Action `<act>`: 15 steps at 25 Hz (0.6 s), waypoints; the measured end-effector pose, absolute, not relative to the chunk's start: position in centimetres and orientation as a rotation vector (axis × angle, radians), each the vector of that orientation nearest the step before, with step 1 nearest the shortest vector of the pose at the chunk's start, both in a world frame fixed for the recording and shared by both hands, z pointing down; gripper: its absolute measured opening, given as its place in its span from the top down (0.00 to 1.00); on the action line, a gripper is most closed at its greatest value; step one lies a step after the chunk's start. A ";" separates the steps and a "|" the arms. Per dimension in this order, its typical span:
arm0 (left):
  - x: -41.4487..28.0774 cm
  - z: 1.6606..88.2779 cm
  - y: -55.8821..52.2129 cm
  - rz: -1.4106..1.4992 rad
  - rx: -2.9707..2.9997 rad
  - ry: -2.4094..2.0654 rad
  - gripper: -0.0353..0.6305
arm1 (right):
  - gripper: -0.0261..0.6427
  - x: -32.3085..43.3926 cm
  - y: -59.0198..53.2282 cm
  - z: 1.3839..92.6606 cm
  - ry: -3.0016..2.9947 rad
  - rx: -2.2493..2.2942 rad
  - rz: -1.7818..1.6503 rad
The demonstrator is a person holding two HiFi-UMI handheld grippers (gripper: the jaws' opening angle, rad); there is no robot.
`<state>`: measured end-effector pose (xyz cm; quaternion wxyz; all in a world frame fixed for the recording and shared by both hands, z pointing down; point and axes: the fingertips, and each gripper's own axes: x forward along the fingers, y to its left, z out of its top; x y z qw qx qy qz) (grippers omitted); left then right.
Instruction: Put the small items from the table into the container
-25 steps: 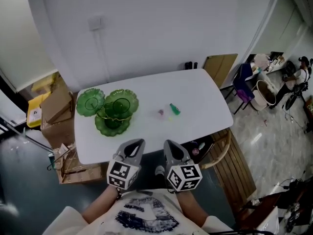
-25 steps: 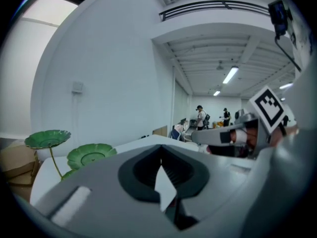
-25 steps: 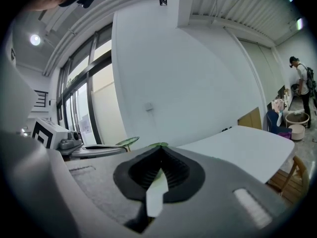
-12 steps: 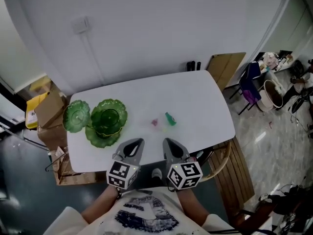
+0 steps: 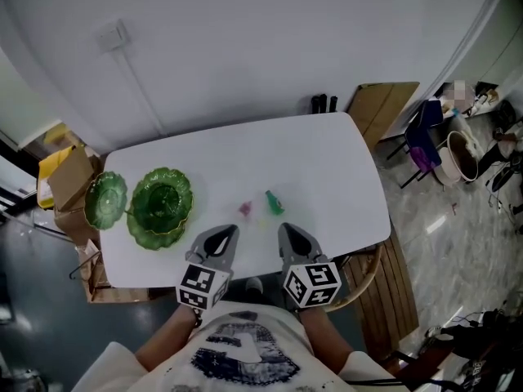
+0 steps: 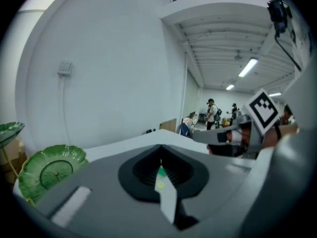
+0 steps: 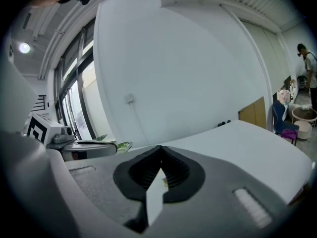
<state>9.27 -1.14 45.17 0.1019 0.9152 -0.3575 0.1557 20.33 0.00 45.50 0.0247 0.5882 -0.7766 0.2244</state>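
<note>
Small green item (image 5: 274, 202) lying tilted near frame centre, small pink item (image 5: 244, 209) just left of it, stacked green scalloped glass dishes (image 5: 181, 189) at middle left, both items outside them

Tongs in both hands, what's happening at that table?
A person holds tongs in each hand at the near edge of the white table. The left tongs and right tongs are shut and empty. A green item and a pink item lie on the table, not yet picked up. At its left end stand green dishes.
</note>
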 end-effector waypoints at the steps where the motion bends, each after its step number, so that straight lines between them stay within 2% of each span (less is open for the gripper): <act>1: 9.3 45.6 -1.4 0.468 2.696 -1.056 0.96 | 0.96 20.7 -0.4 46.0 -2.392 1.820 0.689; 15: 10.1 49.7 -4.6 0.515 2.654 -0.994 0.96 | 0.96 22.3 -3.6 52.0 -2.274 1.804 0.753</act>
